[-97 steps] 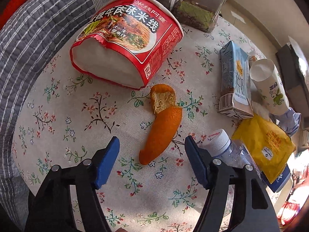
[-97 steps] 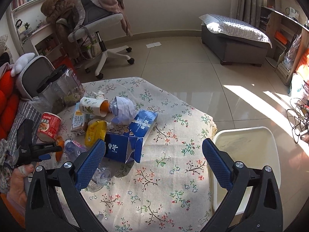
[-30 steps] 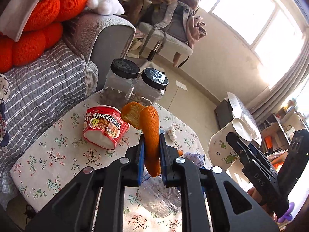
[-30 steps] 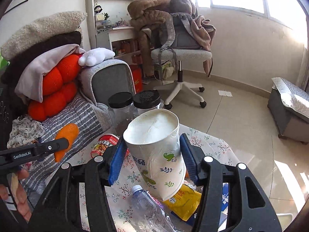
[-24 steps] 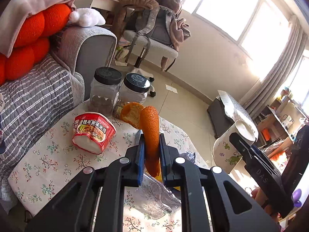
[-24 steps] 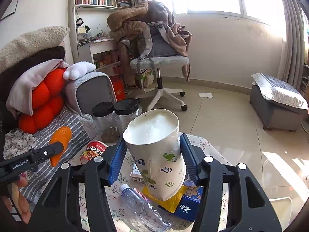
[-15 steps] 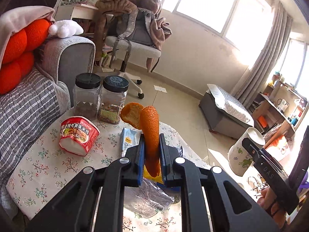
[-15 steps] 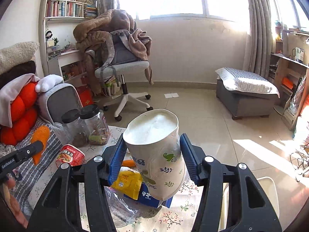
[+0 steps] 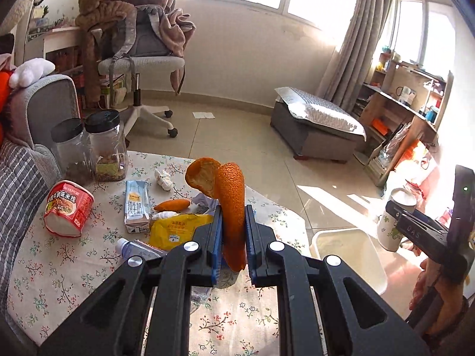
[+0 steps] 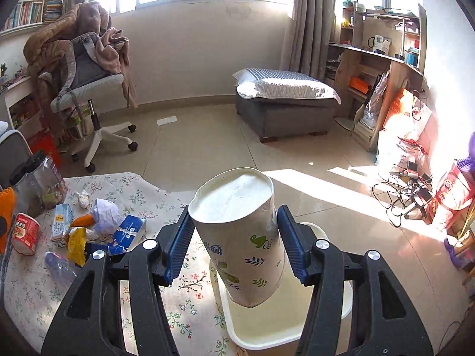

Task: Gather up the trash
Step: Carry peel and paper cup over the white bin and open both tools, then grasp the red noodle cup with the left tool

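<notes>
My left gripper (image 9: pixel 233 237) is shut on a long orange peel (image 9: pixel 230 204) and holds it up above the floral table (image 9: pixel 59 270). My right gripper (image 10: pixel 234 240) is shut on a squashed white paper cup (image 10: pixel 240 237) with leaf prints, held over the white bin (image 10: pixel 267 326) beside the table. In the left wrist view the cup (image 9: pixel 392 222) and right gripper (image 9: pixel 415 231) hang just right of the bin (image 9: pixel 347 255). On the table lie a red noodle cup (image 9: pixel 66 207), a milk carton (image 9: pixel 136 204), a yellow packet (image 9: pixel 175 228), a plastic bottle (image 9: pixel 133 247), another peel (image 9: pixel 172 204) and a blue box (image 10: pixel 127 231).
Two black-lidded jars (image 9: pixel 89 145) stand at the table's far left edge. A striped sofa (image 9: pixel 20 175) is to the left. An office chair (image 9: pixel 139 68), a grey ottoman (image 9: pixel 314 130) and wooden shelves (image 9: pixel 406 112) stand beyond, with cables on the floor (image 10: pixel 397 190).
Both grippers have swung right, from the table toward the bin, each keeping its load. The right gripper with the cup now hangs over the bin. The left still holds the peel.
</notes>
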### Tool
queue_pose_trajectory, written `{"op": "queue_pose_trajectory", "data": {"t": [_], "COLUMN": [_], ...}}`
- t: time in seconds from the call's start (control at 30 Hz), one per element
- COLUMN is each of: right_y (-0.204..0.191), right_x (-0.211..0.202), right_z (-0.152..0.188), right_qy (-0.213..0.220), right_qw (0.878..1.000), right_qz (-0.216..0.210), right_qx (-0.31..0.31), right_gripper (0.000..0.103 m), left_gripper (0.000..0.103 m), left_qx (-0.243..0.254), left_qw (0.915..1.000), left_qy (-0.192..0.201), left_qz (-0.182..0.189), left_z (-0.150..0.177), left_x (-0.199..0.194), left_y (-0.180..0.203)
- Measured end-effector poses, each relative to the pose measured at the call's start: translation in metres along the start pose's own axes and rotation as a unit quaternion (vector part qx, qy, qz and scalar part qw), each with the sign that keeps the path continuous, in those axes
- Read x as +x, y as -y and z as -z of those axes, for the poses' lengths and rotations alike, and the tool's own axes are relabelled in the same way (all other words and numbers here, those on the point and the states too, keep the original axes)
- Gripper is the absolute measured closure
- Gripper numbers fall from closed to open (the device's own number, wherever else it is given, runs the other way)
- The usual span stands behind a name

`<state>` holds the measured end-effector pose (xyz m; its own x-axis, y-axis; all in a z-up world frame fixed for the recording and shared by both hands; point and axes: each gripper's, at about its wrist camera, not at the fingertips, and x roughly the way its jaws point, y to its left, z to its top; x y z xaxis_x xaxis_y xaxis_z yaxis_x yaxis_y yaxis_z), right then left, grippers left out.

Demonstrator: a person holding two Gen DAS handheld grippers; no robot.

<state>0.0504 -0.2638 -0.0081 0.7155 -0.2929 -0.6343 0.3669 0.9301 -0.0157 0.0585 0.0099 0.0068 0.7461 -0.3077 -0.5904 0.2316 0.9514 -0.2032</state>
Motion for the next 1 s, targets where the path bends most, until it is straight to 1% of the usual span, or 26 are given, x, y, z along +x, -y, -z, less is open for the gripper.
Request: {"op": "queue_pose_trajectory", "data": {"t": [0.03, 0.07, 0.1, 0.13, 0.17, 0.27, 0.37, 0.5, 0.6, 0.7, 0.8, 0.83, 0.87, 0.93, 0.97, 1.0], "right_y": [0.007, 0.013, 0.02, 0.027, 0.034, 0.068, 0.102, 0.133, 0.146, 0.152, 0.156, 0.157, 0.157, 0.155, 0.153, 0.15], "right_x": [0.002, 0.003, 0.001, -0.003, -0.008, -0.014, -0.009, -0.001, 0.001, 0.003, 0.005, 0.005, 0.005, 0.003, 0.002, 0.001], "right_z": [0.003, 0.004, 0.005, 0.005, 0.005, 0.003, 0.003, 0.006, 0.01, 0.013, 0.014, 0.013, 0.013, 0.012, 0.011, 0.011], "right_qy": [-0.008, -0.01, -0.004, 0.004, 0.014, 0.025, 0.009, -0.012, -0.019, -0.024, -0.028, -0.028, -0.027, -0.024, -0.022, -0.019], "right_qw": [1.0, 1.0, 1.0, 1.0, 0.999, 0.997, 0.993, 0.989, 0.987, 0.986, 0.985, 0.985, 0.985, 0.985, 0.985, 0.986], "right_qz": [0.0, 0.004, 0.014, 0.026, 0.039, 0.054, 0.059, 0.071, 0.074, 0.078, 0.08, 0.079, 0.077, 0.073, 0.071, 0.068], "right_qx": [0.004, 0.009, 0.014, 0.016, 0.019, 0.052, 0.097, 0.128, 0.144, 0.147, 0.15, 0.153, 0.154, 0.154, 0.154, 0.153], "right_gripper": [0.041, 0.031, 0.026, 0.015, 0.007, 0.007, 0.007, 0.007, 0.007, 0.007, 0.007, 0.007, 0.007, 0.007, 0.007, 0.007], "left_gripper": [0.089, 0.089, 0.089, 0.089, 0.089, 0.089, 0.088, 0.087, 0.087, 0.087, 0.087, 0.087, 0.087, 0.085, 0.079, 0.067], "left_qx": [0.002, 0.005, 0.008, 0.012, 0.015, 0.02, 0.021, 0.017, 0.018, 0.021, 0.02, 0.023, 0.028, 0.035, 0.035, 0.033], "left_qw": [0.9999, 0.9998, 0.9995, 0.9991, 0.9986, 0.9963, 0.9933, 0.9878, 0.9839, 0.9796, 0.9708, 0.969, 0.9693, 0.9705, 0.9712, 0.9722], "left_qy": [-0.003, -0.007, -0.011, -0.014, -0.018, -0.032, -0.05, -0.081, -0.095, -0.11, -0.142, -0.149, -0.15, -0.147, -0.147, -0.145], "left_qz": [0.009, 0.019, 0.029, 0.038, 0.048, 0.078, 0.102, 0.132, 0.151, 0.167, 0.192, 0.196, 0.193, 0.187, 0.184, 0.181], "left_z": [0.001, 0.003, 0.004, 0.004, 0.004, 0.005, 0.005, 0.008, 0.012, 0.018, 0.026, 0.028, 0.03, 0.032, 0.031, 0.03], "left_x": [0.003, 0.006, 0.009, 0.013, 0.017, 0.03, 0.047, 0.07, 0.085, 0.098, 0.113, 0.116, 0.116, 0.114, 0.113, 0.112], "left_y": [0.01, 0.021, 0.032, 0.043, 0.054, 0.087, 0.113, 0.146, 0.17, 0.191, 0.205, 0.209, 0.211, 0.21, 0.207, 0.203]}}
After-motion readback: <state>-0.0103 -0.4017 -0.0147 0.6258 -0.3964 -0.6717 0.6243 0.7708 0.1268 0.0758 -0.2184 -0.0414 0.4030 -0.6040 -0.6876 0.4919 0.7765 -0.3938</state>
